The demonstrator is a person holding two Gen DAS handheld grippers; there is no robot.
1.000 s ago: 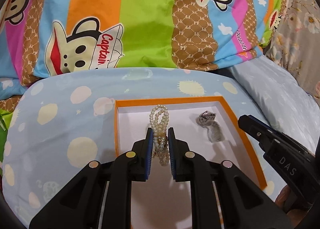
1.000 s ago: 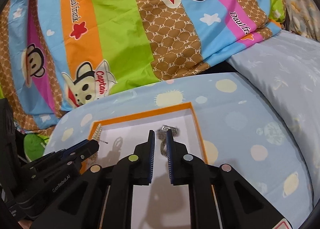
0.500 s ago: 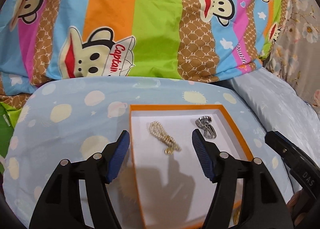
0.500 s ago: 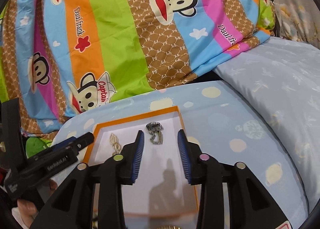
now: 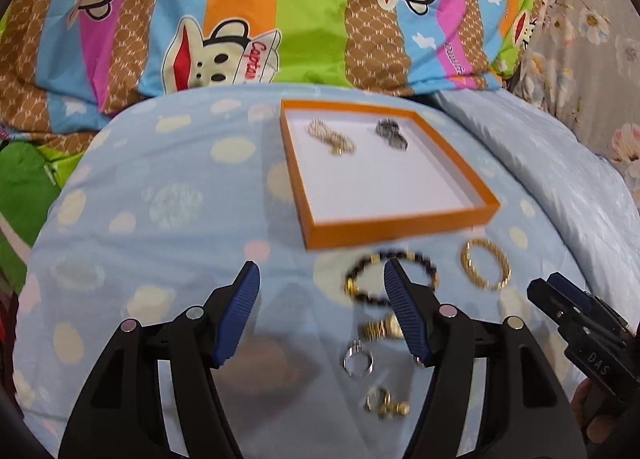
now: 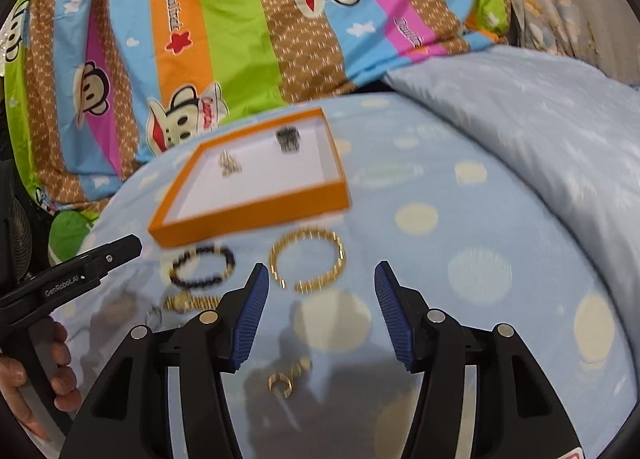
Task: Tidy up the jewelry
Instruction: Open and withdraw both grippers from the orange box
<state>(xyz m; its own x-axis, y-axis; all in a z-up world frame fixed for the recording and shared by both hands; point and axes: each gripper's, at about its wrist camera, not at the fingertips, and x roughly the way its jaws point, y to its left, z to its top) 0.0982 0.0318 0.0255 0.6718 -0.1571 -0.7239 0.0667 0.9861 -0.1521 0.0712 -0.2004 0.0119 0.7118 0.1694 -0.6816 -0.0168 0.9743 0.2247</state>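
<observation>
Left wrist view: your left tool [image 5: 322,315] and right tool [image 6: 318,309], now wide and empty, backed off after dropping pearl strand [image 5: 331,136] and dark piece [image 5: 391,133] at orange tray's [image 5: 400,225] far edge; remaining jewelry waits on bed.

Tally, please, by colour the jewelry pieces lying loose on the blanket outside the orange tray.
Gold: 3 (bangle, watch, small trinket)
Black-and-gold: 1 (bead bracelet)
Silver: 1 (ring)
Total: 5
</observation>
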